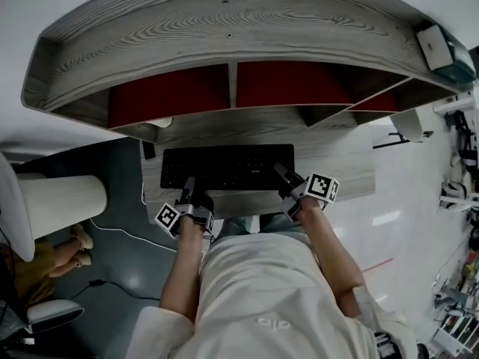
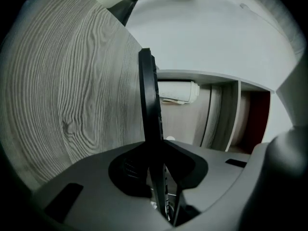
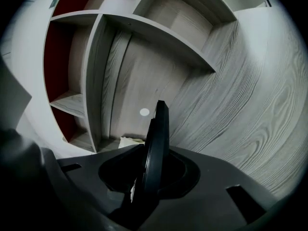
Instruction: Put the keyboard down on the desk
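A black keyboard (image 1: 226, 166) hangs level over the wood-grain desk (image 1: 340, 170), held at its near edge by both grippers. My left gripper (image 1: 188, 188) is shut on the keyboard's near left part. My right gripper (image 1: 283, 175) is shut on its near right part. In the left gripper view the keyboard (image 2: 149, 97) shows edge-on, rising from between the jaws of the left gripper (image 2: 156, 177), with the desk top (image 2: 62, 90) to its left. In the right gripper view the keyboard (image 3: 159, 138) stands edge-on in the right gripper (image 3: 147, 177), the desk (image 3: 250, 109) at its right.
A curved wooden shelf unit (image 1: 224, 28) with red-backed compartments (image 1: 288, 83) stands behind the desk. A white roll-like object (image 2: 178, 91) lies in a lower shelf bay. A black phone-like item (image 1: 148, 149) sits at the desk's left edge. Another person's feet (image 1: 78, 245) are at left.
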Action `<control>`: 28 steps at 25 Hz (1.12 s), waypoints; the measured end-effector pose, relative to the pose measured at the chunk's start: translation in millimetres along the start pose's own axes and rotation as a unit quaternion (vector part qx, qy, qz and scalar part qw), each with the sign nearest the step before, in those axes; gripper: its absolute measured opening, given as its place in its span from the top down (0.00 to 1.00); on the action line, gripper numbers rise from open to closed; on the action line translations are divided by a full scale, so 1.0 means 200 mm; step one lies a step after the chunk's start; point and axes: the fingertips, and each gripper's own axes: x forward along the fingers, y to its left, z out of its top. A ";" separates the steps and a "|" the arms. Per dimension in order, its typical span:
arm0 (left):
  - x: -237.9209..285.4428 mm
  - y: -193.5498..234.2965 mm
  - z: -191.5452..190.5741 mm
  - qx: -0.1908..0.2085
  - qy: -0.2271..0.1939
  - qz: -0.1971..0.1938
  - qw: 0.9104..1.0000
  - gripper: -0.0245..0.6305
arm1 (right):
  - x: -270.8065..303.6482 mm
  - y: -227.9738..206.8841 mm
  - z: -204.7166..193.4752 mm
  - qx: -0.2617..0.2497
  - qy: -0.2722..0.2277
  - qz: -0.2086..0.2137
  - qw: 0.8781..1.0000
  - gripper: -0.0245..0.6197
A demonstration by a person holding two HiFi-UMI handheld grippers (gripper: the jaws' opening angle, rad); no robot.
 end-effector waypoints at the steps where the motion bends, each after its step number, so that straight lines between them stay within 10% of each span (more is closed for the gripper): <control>1: 0.01 0.01 0.02 0.000 0.002 0.002 1.000 0.83 | 0.02 -0.01 -0.01 0.002 -0.001 -0.002 1.000 0.78; 28: 0.22 0.12 0.24 -0.008 -0.023 0.009 1.000 0.84 | 0.34 -0.26 0.01 0.033 -0.008 -0.037 0.999 0.74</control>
